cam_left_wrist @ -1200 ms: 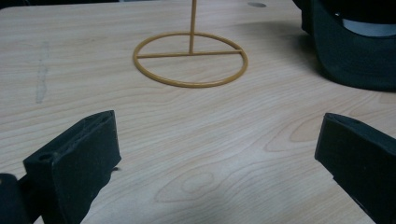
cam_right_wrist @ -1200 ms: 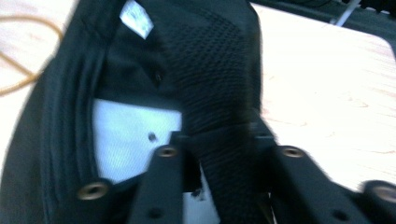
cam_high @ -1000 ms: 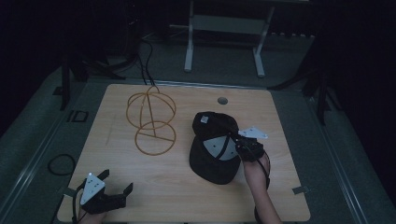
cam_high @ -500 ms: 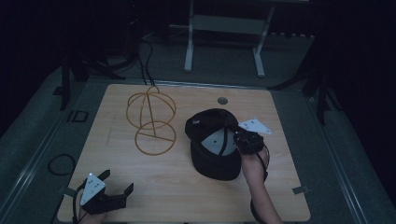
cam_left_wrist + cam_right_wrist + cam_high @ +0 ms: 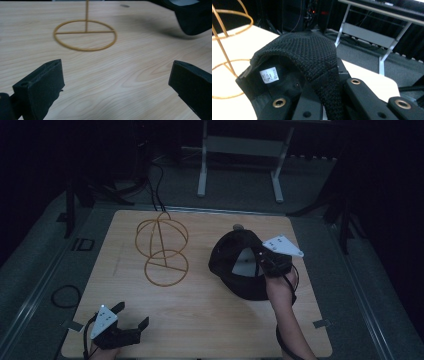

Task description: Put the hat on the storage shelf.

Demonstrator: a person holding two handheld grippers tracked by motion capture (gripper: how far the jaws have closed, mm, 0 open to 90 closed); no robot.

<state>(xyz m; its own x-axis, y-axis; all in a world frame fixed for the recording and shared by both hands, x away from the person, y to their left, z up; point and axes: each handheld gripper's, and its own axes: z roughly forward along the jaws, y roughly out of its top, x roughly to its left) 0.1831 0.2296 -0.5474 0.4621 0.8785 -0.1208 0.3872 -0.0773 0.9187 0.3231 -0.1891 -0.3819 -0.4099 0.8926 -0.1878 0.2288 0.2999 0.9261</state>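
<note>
A dim room, seen from above: a pale wooden bench (image 5: 200, 320) with a person's two forearms coming in from the near edge, each hand holding a two-jaw gripper. The right gripper (image 5: 267, 262) has its jaws clamped on the edge of a black cap (image 5: 235, 270), and over the last second the cap has come up off the bench and tipped, so its hollow inside and a pale label now face up and toward the left. In the left gripper view a dark corner of the cap (image 5: 192, 22) hangs clear of the wood with a shadow beneath it, which suggests it is lifted, though the light is too poor to be sure no part still touches. In the right gripper view the knitted fabric (image 5: 312, 52) is pinched between the jaws. A golden wire stand (image 5: 162, 250), a sphere of hoops on a ring base, stands just left of the cap, apart from it. The left gripper (image 5: 127, 322) has stayed near the front left corner, jaws wide apart, holding nothing. The cap seems to be on its way to the stand, probably to be set over the wire sphere.
</note>
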